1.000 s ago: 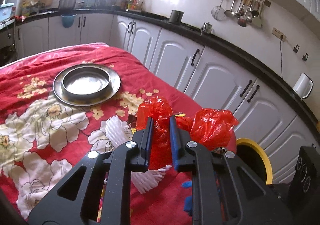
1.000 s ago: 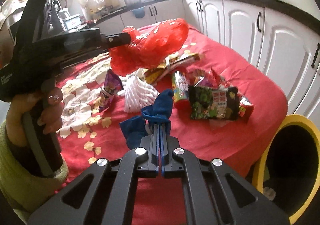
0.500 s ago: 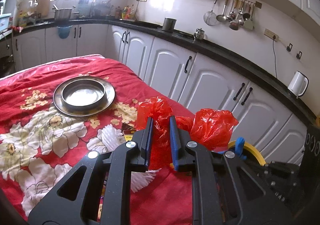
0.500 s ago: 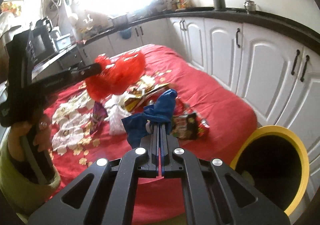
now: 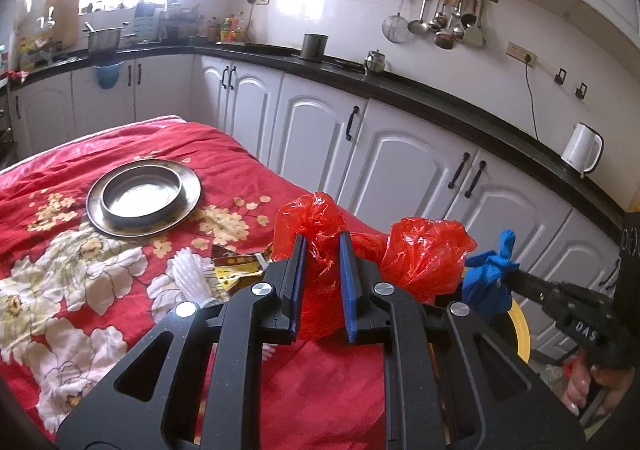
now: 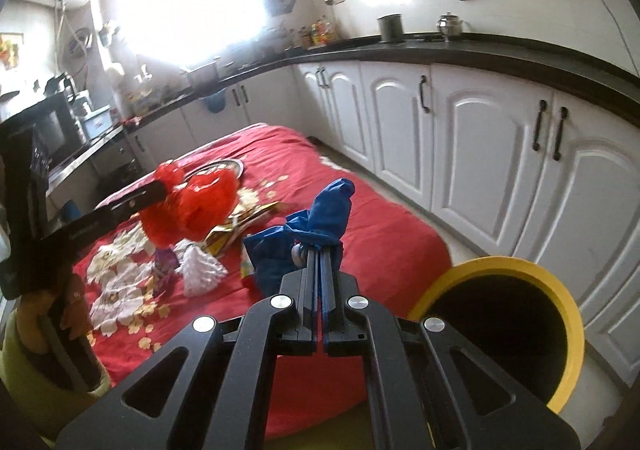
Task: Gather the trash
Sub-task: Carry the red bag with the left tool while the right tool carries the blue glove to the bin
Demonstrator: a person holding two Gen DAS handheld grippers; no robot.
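- Pinching a crumpled red plastic bag (image 5: 320, 270), the left gripper (image 5: 322, 250) has its pads pressed on the bag's neck; the bag bulges toward 3 o'clock, above the red floral tablecloth (image 5: 80, 290).
- Right gripper (image 6: 320, 254): jaws pressed together on a blue plastic bag (image 6: 320, 217), held at 9 o'clock of the yellow-rimmed bin (image 6: 560, 298).
- Loose trash on the cloth: a white pleated wrapper (image 6: 202, 270), gold snack packets (image 6: 236, 221) and a purple wrapper (image 6: 166, 264), under the red bag in the right wrist view.
- Steel plate with bowl (image 5: 142, 199) at 10 o'clock of the left gripper, well apart from the trash.
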